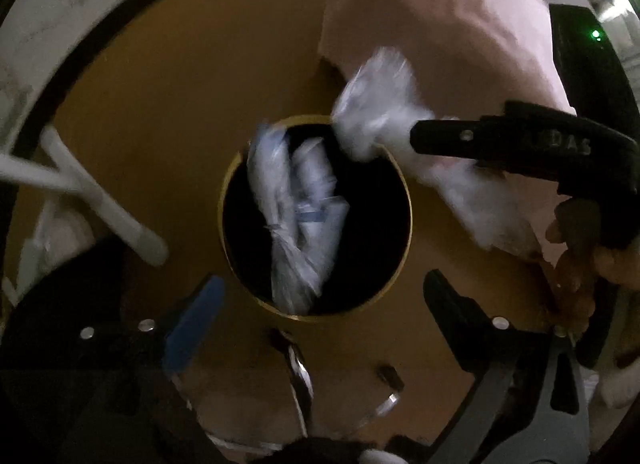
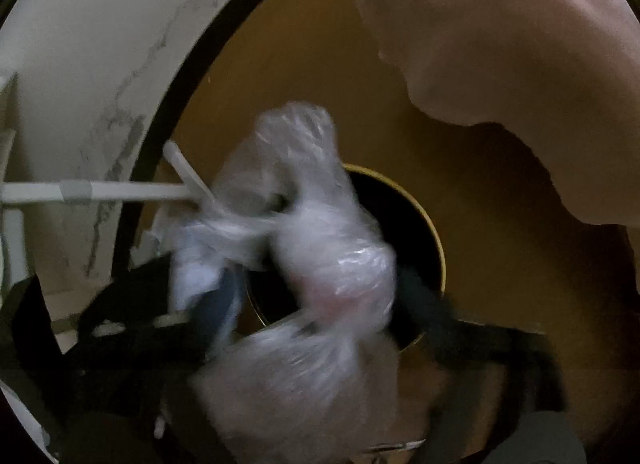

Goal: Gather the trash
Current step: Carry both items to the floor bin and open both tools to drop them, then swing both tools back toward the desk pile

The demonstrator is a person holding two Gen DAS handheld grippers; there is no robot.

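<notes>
A round dark opening with a gold rim (image 1: 406,200) sits in the brown bin top (image 1: 160,124). A crumpled white and blue plastic wrapper (image 1: 296,216) hangs blurred in that opening, just beyond my left gripper (image 1: 326,280), which is open, its pads clear of the wrapper. A clear plastic bag (image 2: 320,244) lies between the spread fingers of my right gripper (image 2: 320,280), over the same opening (image 2: 424,224); the bag is blurred and looks loose. The left wrist view shows that bag (image 1: 376,112) draped over a black finger (image 1: 460,136) of the right gripper.
White pipes (image 1: 100,200) cross at the left beside the bin and show again as pipes (image 2: 120,190) in the right wrist view. Pale marbled floor (image 2: 80,64) lies beyond the bin's edge. A person's pink garment (image 1: 440,24) and hand (image 1: 580,256) are at the right.
</notes>
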